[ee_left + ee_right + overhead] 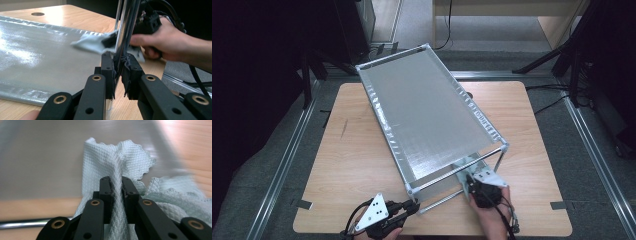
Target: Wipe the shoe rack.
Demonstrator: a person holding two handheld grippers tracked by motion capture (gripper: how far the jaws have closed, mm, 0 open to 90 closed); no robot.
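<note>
While the left gripper [412, 207] clamps the rack's corner post [410, 189] in the high view, the rack [427, 112] may tip if grip slackens. Left gripper view: jaws tight on the post [122, 37]. Right gripper view: right gripper [116, 185] pinches the cloth [117, 157] on the lower shelf; motion blur obscures the surroundings.

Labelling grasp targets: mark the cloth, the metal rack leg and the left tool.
cloth [117, 157]: right gripper view, bunched fold above the jaws.
metal rack leg [125, 22]: left gripper view, shiny shaft.
left tool [411, 208]: high view, jaw tips.

Left hand-held gripper [411, 207] clamped, low at near edge; right hand-held gripper [471, 181] clamped, angled forward.
</note>
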